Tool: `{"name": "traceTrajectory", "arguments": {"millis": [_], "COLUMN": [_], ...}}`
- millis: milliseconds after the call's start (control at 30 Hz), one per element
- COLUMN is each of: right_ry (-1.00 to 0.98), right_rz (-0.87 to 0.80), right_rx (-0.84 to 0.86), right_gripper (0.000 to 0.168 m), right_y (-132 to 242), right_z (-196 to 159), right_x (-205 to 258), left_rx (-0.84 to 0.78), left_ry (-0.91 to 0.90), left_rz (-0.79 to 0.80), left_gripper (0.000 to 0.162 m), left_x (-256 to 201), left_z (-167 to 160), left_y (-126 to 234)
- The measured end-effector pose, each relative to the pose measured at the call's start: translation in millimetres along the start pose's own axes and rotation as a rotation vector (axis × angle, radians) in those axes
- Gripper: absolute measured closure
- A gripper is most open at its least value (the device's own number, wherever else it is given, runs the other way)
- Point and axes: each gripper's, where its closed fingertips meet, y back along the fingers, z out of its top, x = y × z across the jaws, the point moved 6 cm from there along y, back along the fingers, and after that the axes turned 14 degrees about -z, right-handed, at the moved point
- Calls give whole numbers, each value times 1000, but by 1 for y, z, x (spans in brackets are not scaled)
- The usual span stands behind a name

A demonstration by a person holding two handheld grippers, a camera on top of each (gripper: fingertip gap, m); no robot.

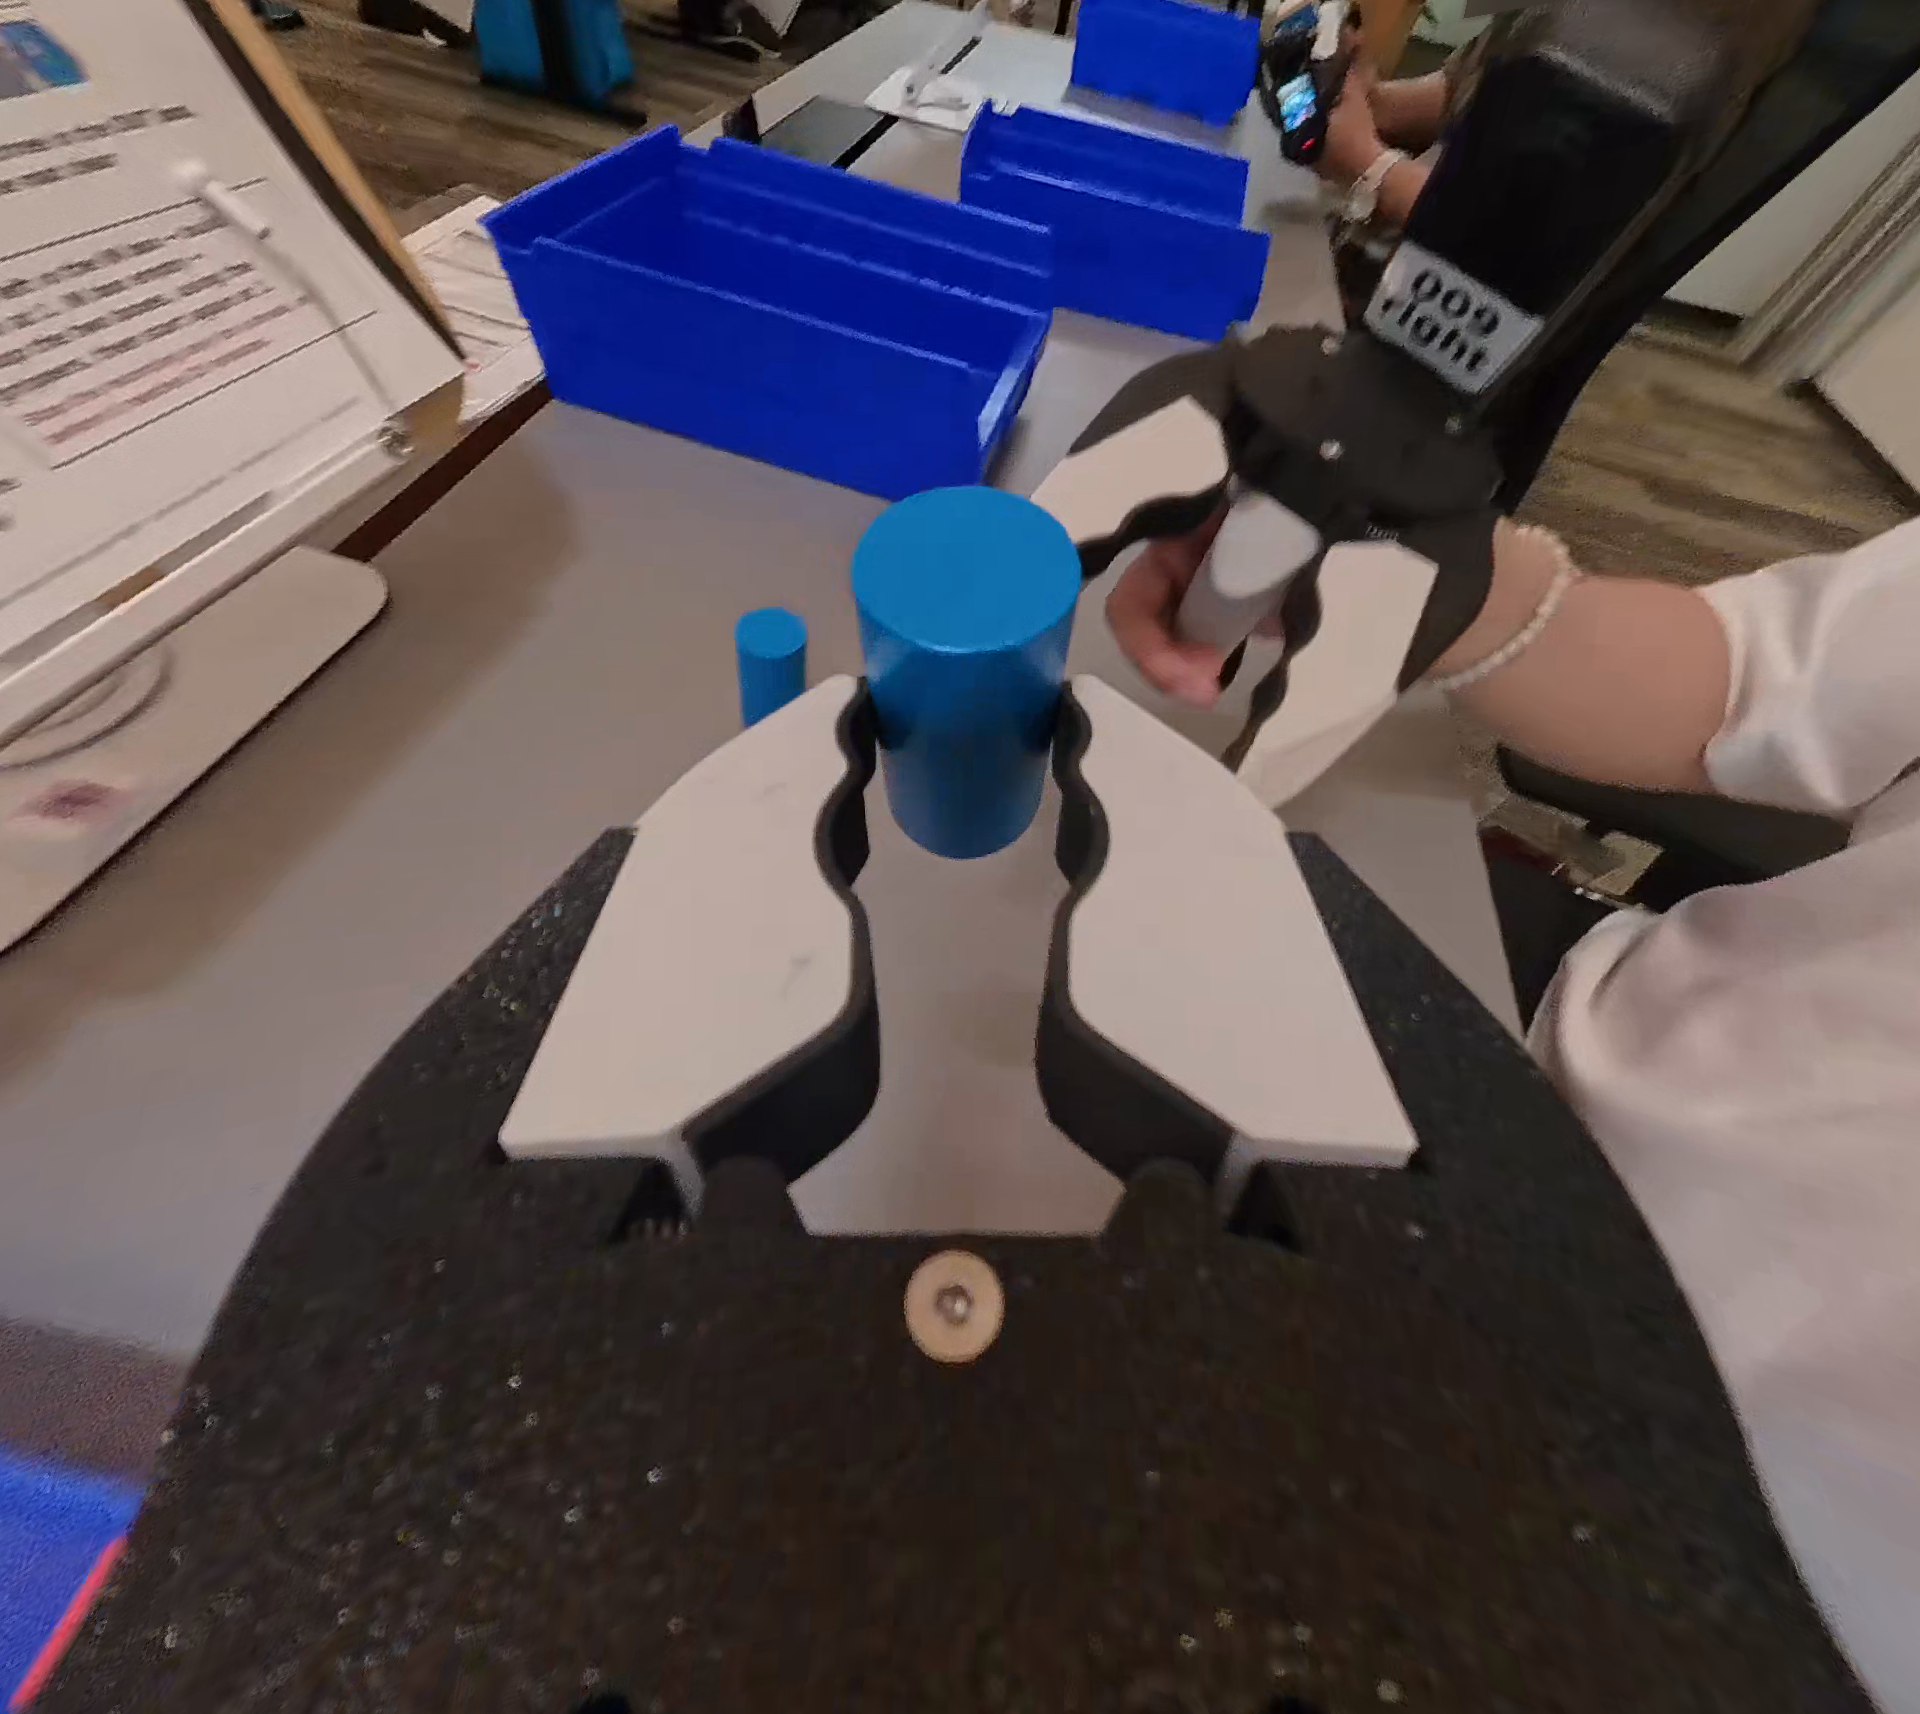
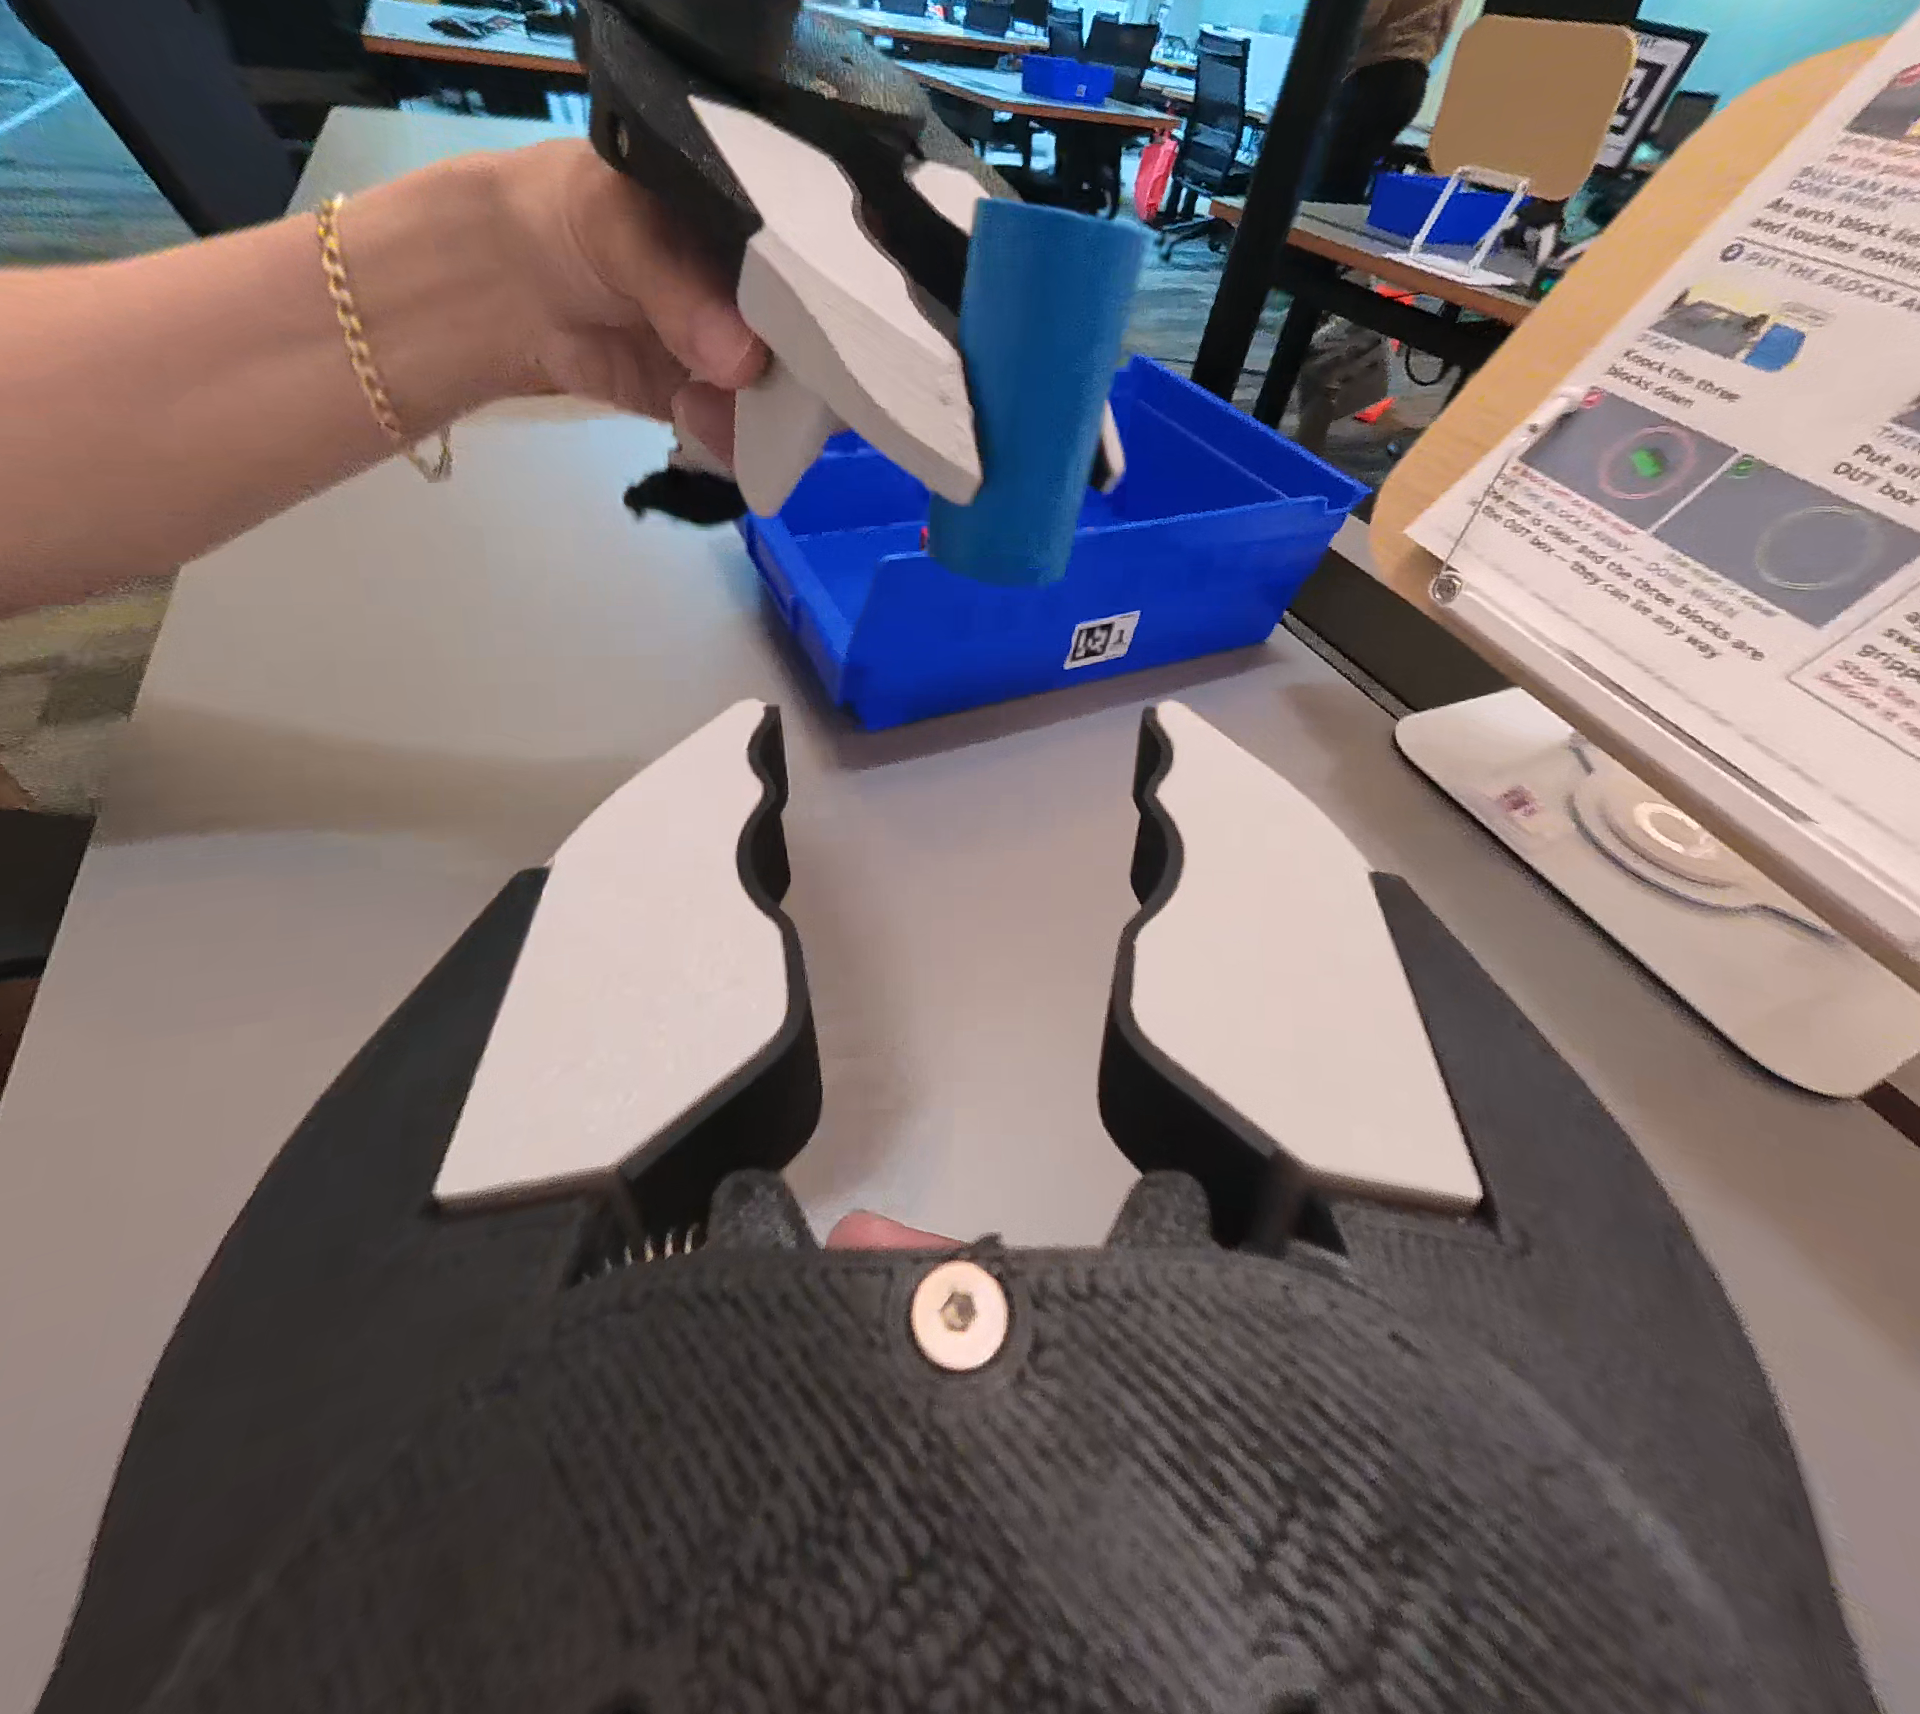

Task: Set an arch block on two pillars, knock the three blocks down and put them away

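My left gripper (image 1: 961,719) is shut on a large blue cylinder (image 1: 961,677) and holds it upright, lifted off the grey table (image 1: 520,833). A small blue cylinder (image 1: 771,662) stands on the table just left of it. In the right wrist view the left gripper (image 2: 1029,438) holds the large cylinder (image 2: 1039,376) tilted, in line with a blue bin (image 2: 1039,636); whether it is over the bin I cannot tell. My right gripper (image 2: 961,719) is open and empty above the table, short of that bin. Its black body (image 1: 1351,438) shows at the right of the left wrist view, held by a hand.
Three more blue bins (image 1: 769,314) (image 1: 1112,210) (image 1: 1164,49) stand farther along the table. A white stand holding a printed sheet (image 1: 156,262) borders the table; it also shows in the right wrist view (image 2: 1714,469). A person's sleeve (image 1: 1766,1041) is at the right. My right fingertips sit around 5 cm from my left ones.
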Motion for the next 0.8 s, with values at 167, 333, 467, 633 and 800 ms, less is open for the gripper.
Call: {"name": "traceTrajectory", "arguments": {"millis": [167,333,467,633,800], "right_ry": [-26,-8,14,43,41], "right_rz": [-86,-151,-148,-79,-99], "right_rx": [-35,-61,-56,-43,14], "right_gripper": [112,122,127,128,136], "right_y": [-8,-7,-7,-6,-9], "right_z": [1,0,0,3,-2], "right_x": [3,-3,-3,2,-2], "left_rx": [-26,-40,-17,5,38], "left_ry": [20,44,30,3,-14], "left_rz": [-28,-45,-45,-46,-7], "left_gripper": [130,130,130,130,130], "left_x": [-9,-11,-12,-13,-11], "left_z": [4,7,6,4,1], "left_y": [-25,-31,-33,-35,-39]}}
